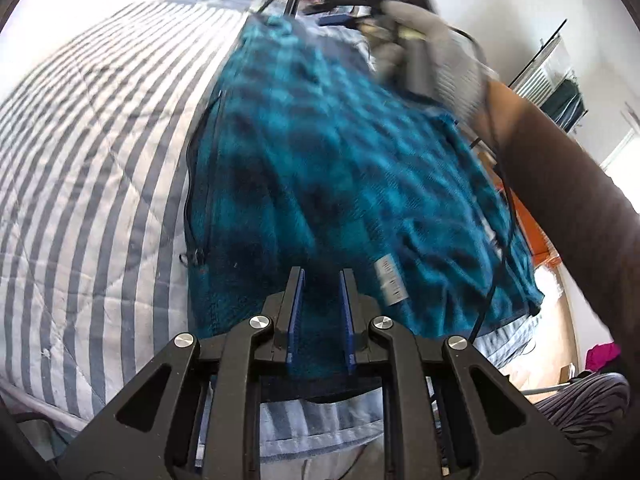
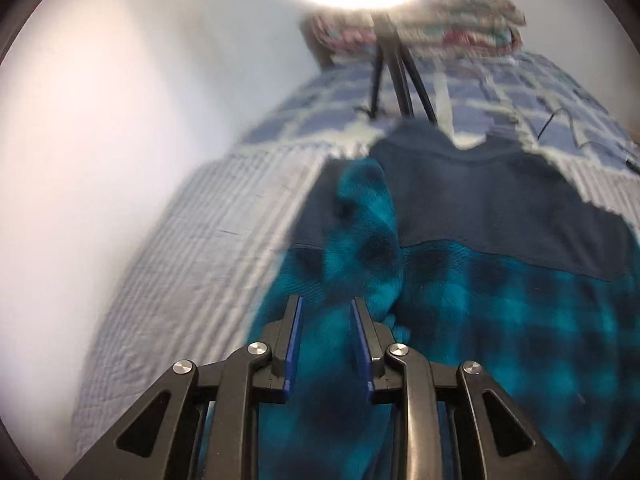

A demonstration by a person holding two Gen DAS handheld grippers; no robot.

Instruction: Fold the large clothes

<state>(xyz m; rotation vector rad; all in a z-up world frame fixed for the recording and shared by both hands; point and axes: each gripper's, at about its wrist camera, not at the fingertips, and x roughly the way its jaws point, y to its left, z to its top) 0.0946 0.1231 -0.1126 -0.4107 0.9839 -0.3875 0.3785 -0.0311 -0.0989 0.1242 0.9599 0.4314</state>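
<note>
A large teal and dark blue plaid fleece jacket (image 1: 328, 168) lies on a striped bed cover (image 1: 100, 152), with a zipper along its left edge and a white label near its lower hem. My left gripper (image 1: 322, 276) is open just above the jacket's near hem. In the right wrist view the jacket (image 2: 500, 300) shows a navy upper panel and a raised teal fold. My right gripper (image 2: 325, 304) is open over that teal fabric. In the left wrist view the right gripper and its gloved hand (image 1: 436, 40) are blurred at the jacket's far end.
A black tripod (image 2: 394, 76) stands on the checked blue quilt (image 2: 520, 92) beyond the jacket, before a pile of folded bedding (image 2: 420, 28). A white wall (image 2: 120, 120) runs along the bed's left. An orange piece of furniture (image 1: 536, 232) and floor lie right of the bed.
</note>
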